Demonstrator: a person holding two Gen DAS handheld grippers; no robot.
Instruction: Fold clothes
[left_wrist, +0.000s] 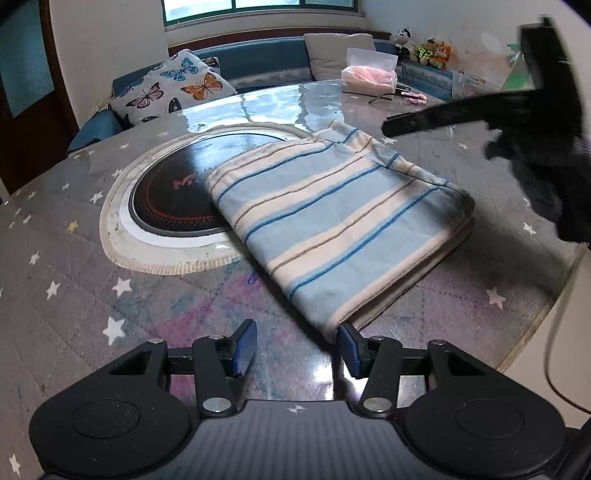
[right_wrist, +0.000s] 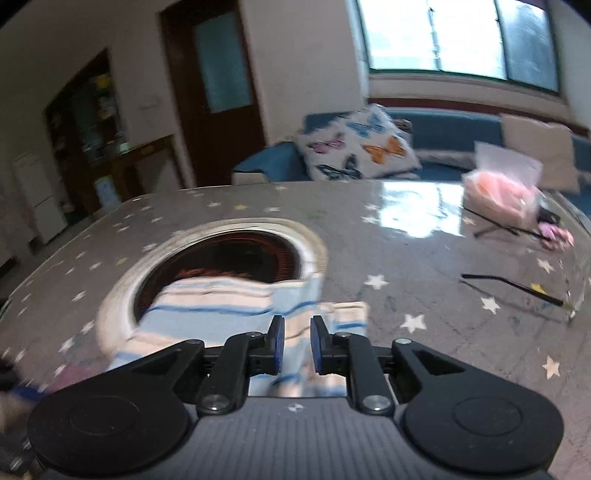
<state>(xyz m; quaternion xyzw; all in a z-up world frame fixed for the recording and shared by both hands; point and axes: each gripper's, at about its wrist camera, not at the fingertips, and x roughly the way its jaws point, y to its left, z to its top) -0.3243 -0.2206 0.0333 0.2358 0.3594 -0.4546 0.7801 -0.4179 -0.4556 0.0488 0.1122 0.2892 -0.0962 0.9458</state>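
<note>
Striped terry in pale blue, cream and tan, the folded towel (left_wrist: 332, 221) lies flat on the star-printed table (left_wrist: 74, 295), one end draped over the round black inset cooktop (left_wrist: 173, 199). Blurred throughout in the right wrist view, so only the nearer part of the towel (right_wrist: 236, 306) reads clearly there, its lower edge cut off behind the tongs' own body. Hidden under the cloth: the right side of the cooktop. Cut off at the right edge of the left wrist view: a dark gloved hand (left_wrist: 546, 162) with a black finger of the other tool reaching out over the towel's far corner, apparently clear of the cloth, though smear makes that hard to settle. Left gripper (left_wrist: 295, 349) parted about halfway, blue pads spread, nothing between them; right pad tip (left_wrist: 349, 343) just at the towel's near corner, touching or barely short of it, cannot tell which. Right gripper (right_wrist: 297, 343) nearly closed, a narrow gap between the pads, towel seen behind that gap rather than pinched in it; no grip on anything. Farther back on the table, a clear bag of pink stuff (left_wrist: 369, 74) and thin black rods (right_wrist: 513, 290), well apart from the towel. Beyond the table, a butterfly cushion (left_wrist: 173, 88) on a blue sofa.
</note>
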